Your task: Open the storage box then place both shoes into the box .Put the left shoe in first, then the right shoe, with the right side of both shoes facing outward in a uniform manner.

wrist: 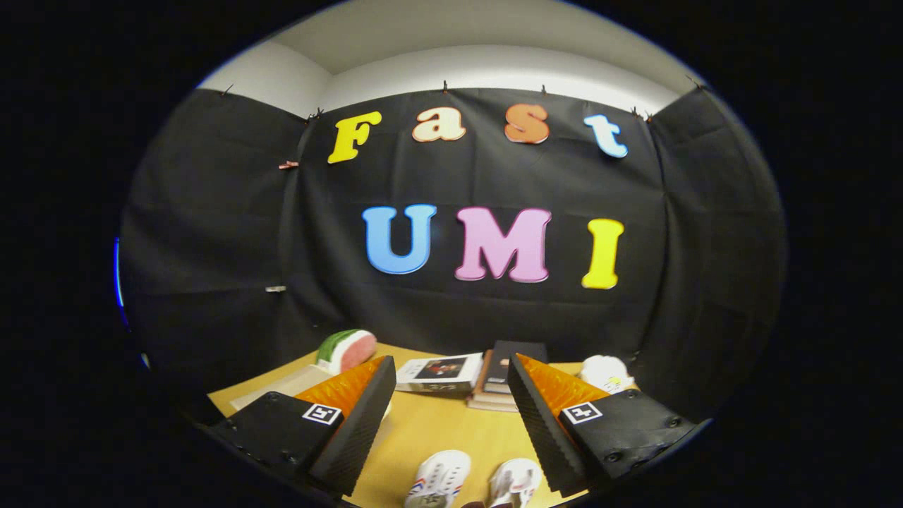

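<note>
The tongs [451, 416] stand wide, holding nothing, raised above the bench [437, 430] and looking level across it rather than down at it. Between the two fingers, low and close under them, lie the shoes: one white shoe [439, 480] with coloured stripes and a second white shoe [515, 483] just beside it, toes pointing away; which is the left I cannot tell for sure from here.

The step in hand looks to be opening the storage box, yet I cannot pick out any box with certainty. A pale flat thing [282, 388] lies beyond the left finger, and it may be a lid or a sheet. So, as I judge it, the tongs should tip downward and sweep the bench until the box is found, then take its lid by one edge with the fingers kept wide until they straddle it.

Farther off, beyond the fingers, a magazine [441, 372] lies beside a stack of books [511, 374], a watermelon slice [347, 351] sits near the wall, and a white object [605, 372] rests beyond the right finger.
</note>
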`<action>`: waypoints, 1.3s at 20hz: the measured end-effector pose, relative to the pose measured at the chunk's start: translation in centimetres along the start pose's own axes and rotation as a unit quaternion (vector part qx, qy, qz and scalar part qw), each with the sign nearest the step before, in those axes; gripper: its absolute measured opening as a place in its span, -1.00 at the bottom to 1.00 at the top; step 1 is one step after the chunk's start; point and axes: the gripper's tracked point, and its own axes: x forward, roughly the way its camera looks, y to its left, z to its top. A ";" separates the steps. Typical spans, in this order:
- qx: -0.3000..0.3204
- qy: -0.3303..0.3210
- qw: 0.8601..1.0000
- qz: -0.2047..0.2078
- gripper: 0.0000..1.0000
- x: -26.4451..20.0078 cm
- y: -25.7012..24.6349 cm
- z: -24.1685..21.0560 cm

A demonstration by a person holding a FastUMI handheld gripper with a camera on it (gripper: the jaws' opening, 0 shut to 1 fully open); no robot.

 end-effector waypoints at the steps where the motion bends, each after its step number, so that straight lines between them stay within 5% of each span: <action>1: 0.021 0.019 0.999 0.022 0.95 0.7 0.5 -1.0; 5: 0.138 0.107 0.979 0.105 0.97 2.9 3.3 -5.8; 9: 0.282 0.199 0.925 0.161 0.96 2.5 6.6 -11.0; 16: 0.449 0.314 0.817 0.180 0.96 3.9 10.6 -19.2; 21: 0.516 0.355 0.753 0.203 0.91 4.1 14.3 -21.9; 23: 0.511 0.364 0.753 0.196 0.90 4.0 14.7 -22.7; 24: 0.512 0.370 0.750 0.196 0.33 4.0 15.1 -23.1; 26: 0.534 0.357 0.742 0.189 -0.17 4.2 14.6 -22.4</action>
